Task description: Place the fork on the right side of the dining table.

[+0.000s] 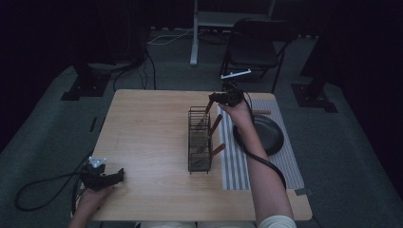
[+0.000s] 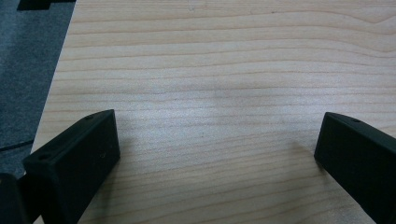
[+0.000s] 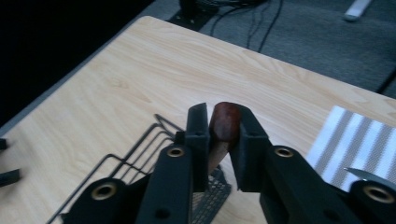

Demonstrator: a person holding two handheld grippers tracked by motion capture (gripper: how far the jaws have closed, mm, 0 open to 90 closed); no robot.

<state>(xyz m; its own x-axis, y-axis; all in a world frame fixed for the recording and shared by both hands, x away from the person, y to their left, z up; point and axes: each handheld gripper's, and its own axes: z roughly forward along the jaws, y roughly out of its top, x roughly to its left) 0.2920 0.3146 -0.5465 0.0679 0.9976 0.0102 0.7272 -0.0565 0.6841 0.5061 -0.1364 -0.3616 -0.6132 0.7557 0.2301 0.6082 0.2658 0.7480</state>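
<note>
A black wire rack (image 1: pixel 199 140) stands on the wooden table (image 1: pixel 147 133), right of its middle, with three wooden-handled utensils leaning in it. My right gripper (image 1: pixel 215 98) is above the rack's far end, shut on the top of the rearmost utensil's handle (image 1: pixel 208 107). In the right gripper view the rounded brown handle end (image 3: pixel 225 122) is pinched between the jaws of the right gripper (image 3: pixel 223 116), over the rack's rim (image 3: pixel 140 149). My left gripper (image 1: pixel 119 175) rests near the table's front left corner. The left gripper (image 2: pixel 219 135) is open over bare wood.
A dark round pan (image 1: pixel 263 133) with a wooden handle lies on a grey striped mat (image 1: pixel 237 166) right of the rack. The other two utensil handles (image 1: pixel 216 124) stick out toward the mat. A folding chair (image 1: pixel 254 45) stands beyond the table.
</note>
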